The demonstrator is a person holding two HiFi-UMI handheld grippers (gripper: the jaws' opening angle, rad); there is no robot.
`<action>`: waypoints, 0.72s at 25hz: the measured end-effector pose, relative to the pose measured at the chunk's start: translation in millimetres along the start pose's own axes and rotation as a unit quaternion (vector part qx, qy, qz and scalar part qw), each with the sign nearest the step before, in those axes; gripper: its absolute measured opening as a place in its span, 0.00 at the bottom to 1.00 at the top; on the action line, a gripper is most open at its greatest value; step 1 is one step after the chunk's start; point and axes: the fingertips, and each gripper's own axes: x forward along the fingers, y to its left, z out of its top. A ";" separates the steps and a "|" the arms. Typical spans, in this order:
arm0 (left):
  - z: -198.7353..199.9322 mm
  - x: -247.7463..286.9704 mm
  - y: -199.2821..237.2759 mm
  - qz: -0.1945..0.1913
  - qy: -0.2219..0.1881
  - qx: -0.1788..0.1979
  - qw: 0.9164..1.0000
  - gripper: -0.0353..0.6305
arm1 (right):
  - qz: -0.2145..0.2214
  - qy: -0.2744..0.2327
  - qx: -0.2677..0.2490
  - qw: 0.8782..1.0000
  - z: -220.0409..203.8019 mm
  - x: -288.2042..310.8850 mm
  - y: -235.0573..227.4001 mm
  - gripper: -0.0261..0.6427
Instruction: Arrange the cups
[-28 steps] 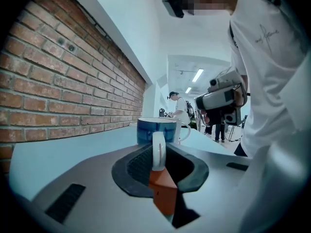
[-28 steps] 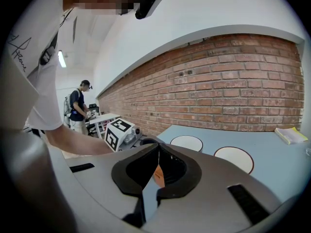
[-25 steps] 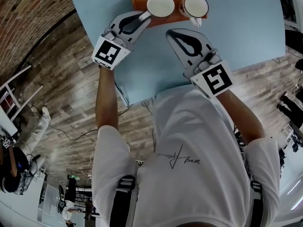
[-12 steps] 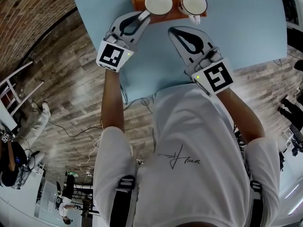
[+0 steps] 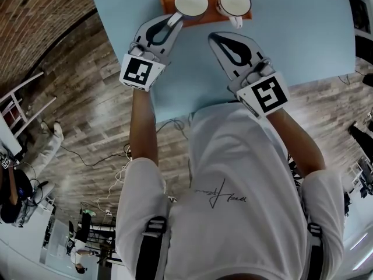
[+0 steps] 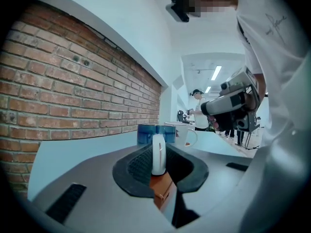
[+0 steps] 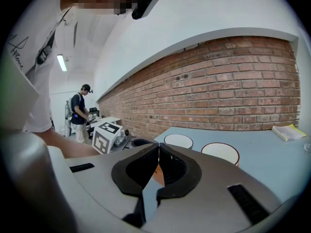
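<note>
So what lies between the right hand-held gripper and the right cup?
Head view: only bare blue table and the orange tray's front edge separate the right hand-held gripper from the right cup.

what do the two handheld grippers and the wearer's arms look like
Both the left gripper and right gripper are pale grey shells with black ribbed pads, each carrying a white cube with black square markers. Arms are bare below a white short-sleeved T-shirt.

The head view looks steeply down past the person's chest onto the worktop (image 5: 291, 39), with the cups (image 5: 190, 2) at its top edge. The left gripper view rides low and nearly level, right against one cup's handle. The right gripper view sits farther back, facing the brick wall (image 7: 233, 76). All three views share both cups.
</note>
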 end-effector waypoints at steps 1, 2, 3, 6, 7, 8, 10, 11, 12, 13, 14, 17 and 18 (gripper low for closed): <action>0.1 -0.4 -0.5 0.004 0.000 0.001 1.000 0.14 | 0.000 0.000 0.001 1.000 -0.2 -1.6 -0.3 0.07; 0.1 -0.8 -0.9 0.008 0.000 0.000 1.000 0.14 | 0.000 -0.001 0.001 1.000 -0.4 -3.3 -0.6 0.07; 0.0 -1.6 -1.0 0.012 0.000 -0.002 1.000 0.14 | 0.000 -0.003 -0.001 1.000 -0.5 -5.0 -1.0 0.07; 1.5 -4.7 0.4 0.028 -0.006 -0.013 1.000 0.14 | 0.000 -0.007 -0.002 1.000 0.1 -8.6 -2.3 0.07; 2.9 -5.5 0.8 0.033 -0.008 -0.014 0.999 0.13 | 0.000 -0.009 -0.002 1.000 0.3 -9.7 -2.9 0.07; 4.8 -5.9 0.9 0.037 -0.010 -0.014 0.999 0.13 | 0.000 -0.009 0.000 1.000 0.5 -11.1 -3.5 0.07; 8.7 -6.2 0.1 0.044 -0.013 -0.016 0.999 0.14 | -0.001 -0.007 0.007 1.000 0.7 -14.8 -4.3 0.07; 10.4 -6.3 -0.7 0.048 -0.015 -0.018 0.999 0.14 | -0.001 -0.006 0.010 1.000 0.7 -16.8 -4.5 0.07; 11.8 -6.4 -1.6 0.052 -0.016 -0.020 0.998 0.14 | 0.000 -0.006 0.012 1.000 0.9 -18.6 -4.8 0.07; 13.1 -6.5 -2.7 0.055 -0.018 -0.022 0.998 0.14 | 0.000 -0.009 0.011 1.000 1.3 -20.1 -5.4 0.07; 14.3 -6.6 -3.9 0.059 -0.020 -0.023 0.998 0.14 | 0.002 -0.013 0.009 1.000 1.9 -21.4 -6.2 0.07; 17.8 -7.0 -8.1 0.069 -0.025 -0.030 0.997 0.14 | 0.005 -0.023 0.005 1.000 3.6 -25.0 -8.2 0.07; 18.9 -7.1 -9.5 0.074 -0.025 -0.032 0.996 0.14 | 0.005 -0.024 0.005 1.000 4.4 -26.3 -8.6 0.07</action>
